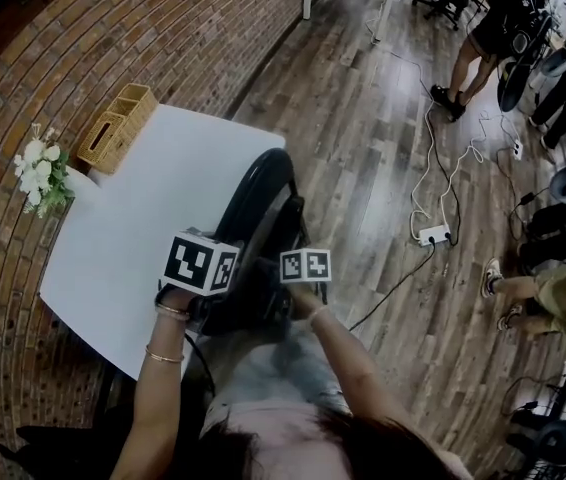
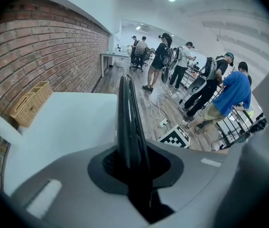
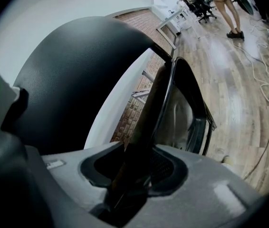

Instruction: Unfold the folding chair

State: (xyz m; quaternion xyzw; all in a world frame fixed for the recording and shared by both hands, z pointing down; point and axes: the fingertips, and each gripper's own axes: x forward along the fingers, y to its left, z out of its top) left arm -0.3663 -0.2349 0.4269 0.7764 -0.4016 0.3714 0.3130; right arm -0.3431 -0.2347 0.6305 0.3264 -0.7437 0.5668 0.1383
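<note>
- Brick wall point(image 1: 163, 38) and wooden floor point(image 1: 383, 168): wall runs beyond the left fingers, open floor lies out past the right fingers.
- White table point(image 1: 113, 268): just beside the left fingers, on their outer side, against the wall.
- Folding chair point(image 1: 263, 208): black, standing on edge between table and open floor, directly ahead of both sets of fingers and held by both.
- Left gripper point(image 2: 133, 175): jaws clamped on a thin black edge of the chair, which rises straight up out of the fingers. No gap visible at the pads.
- Right gripper point(image 3: 132, 175): jaws closed on a dark bar of the chair. A big rounded black panel point(image 3: 72, 75) sits to the left of the fingers, the tube frame point(image 3: 191, 103) to their right.
- Basket point(image 1: 116, 128) and flowers point(image 1: 41, 176): on the far part of the table, well beyond the left fingers, not involved.
- Progress, my read: early. Both grips are set, one per chair half. The right gripper view shows a gap between panel and frame, so the halves look slightly parted, but the head view shows it close to flat.
- Left to do: pull the halves apart, swing the seat down, stand it on its legs on the floor.
</note>
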